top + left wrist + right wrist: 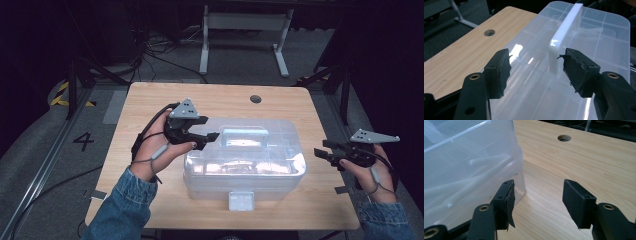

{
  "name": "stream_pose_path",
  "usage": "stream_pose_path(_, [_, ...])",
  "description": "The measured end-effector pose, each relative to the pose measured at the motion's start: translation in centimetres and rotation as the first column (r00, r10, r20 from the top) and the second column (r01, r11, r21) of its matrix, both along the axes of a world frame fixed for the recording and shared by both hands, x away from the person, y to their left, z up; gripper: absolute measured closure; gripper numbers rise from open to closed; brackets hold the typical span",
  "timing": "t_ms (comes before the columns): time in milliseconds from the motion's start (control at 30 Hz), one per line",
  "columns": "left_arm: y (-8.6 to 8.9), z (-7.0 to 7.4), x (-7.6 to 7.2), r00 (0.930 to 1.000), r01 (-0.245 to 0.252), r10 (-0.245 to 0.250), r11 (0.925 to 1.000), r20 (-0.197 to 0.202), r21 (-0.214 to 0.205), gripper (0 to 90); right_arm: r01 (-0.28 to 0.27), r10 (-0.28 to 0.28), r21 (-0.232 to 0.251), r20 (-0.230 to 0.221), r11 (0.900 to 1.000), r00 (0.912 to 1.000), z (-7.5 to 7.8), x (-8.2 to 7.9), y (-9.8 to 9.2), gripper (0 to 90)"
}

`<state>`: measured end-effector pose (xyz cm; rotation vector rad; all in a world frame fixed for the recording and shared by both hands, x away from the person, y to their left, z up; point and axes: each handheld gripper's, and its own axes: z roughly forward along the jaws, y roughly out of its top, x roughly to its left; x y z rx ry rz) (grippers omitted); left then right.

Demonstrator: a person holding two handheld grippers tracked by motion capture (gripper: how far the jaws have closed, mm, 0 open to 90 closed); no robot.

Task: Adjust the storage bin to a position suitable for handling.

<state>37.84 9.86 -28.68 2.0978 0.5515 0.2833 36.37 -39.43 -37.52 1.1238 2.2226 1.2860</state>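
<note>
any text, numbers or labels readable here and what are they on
"4" on the grey floor left of the table.
No readable text on the clear box, its white handle, its latch or either gripper.

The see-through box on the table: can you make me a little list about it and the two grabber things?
box: clear plastic box, lid on
handle: white handle on the lid, standing up
latch: grey latch at the front
table: wooden table with a round hole
left hand-held gripper: open, over the lid, near the handle
right hand-held gripper: open, beside the box
</note>
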Motion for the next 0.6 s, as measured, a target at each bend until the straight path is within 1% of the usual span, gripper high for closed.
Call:
stream_pose_path(67, [-0.6,-0.1,0.0,0.9999,0.013,-0.013,0.9999,-0.006,-0.005,39.6,-0.001,0.001,-0.001,0.001,1.0,1.0,0.0,0.0,0.0,43.8])
stream_pose_path(100, [-1.1,-0.1,0.1,0.9998,0.022,-0.022,0.9997,-0.002,0.005,39.9,-0.001,0.001,-0.001,0.001,1.0,1.0,0.0,0.0,0.0,43.8])
stream_pose_path(133, [-1.1,-0.1,0.1,0.9998,0.022,-0.022,0.9997,-0.002,0.005,40.1,-0.001,0.001,-0.001,0.001,1.0,1.0,0.0,0.0,0.0,43.8])
stream_pose_path(267, [-2.0,-0.4,0.4,0.9994,0.035,-0.035,0.9991,-0.001,0.025,40.7,-0.001,0.001,0.0,0.0,1.0,1.0,0.0,0.0,0.1,43.8])
stream_pose_path(300, [-2.4,-0.5,0.5,0.9991,0.041,-0.041,0.9982,-0.002,0.043,41.3,-0.001,0.001,-0.001,0.0,1.0,1.0,0.0,0.0,0.1,43.8])
stream_pose_path(467, [-3.2,-0.8,0.6,0.9988,0.048,-0.048,0.9975,-0.003,0.052,42.3,-0.007,0.007,-0.002,-0.001,1.0,1.0,-0.1,0.0,0.2,43.8])
stream_pose_path(500, [-3.3,-0.8,0.6,0.9985,0.054,-0.054,0.9966,-0.009,0.062,43.5,-0.007,0.007,-0.003,0.0,1.0,1.0,-0.1,0.0,0.2,43.8])
stream_pose_path(600, [-3.7,-1.0,0.7,0.9984,0.056,-0.056,0.9958,-0.006,0.073,44.3,-0.007,0.007,-0.003,-0.001,1.0,1.0,-0.1,0.0,0.2,43.8])
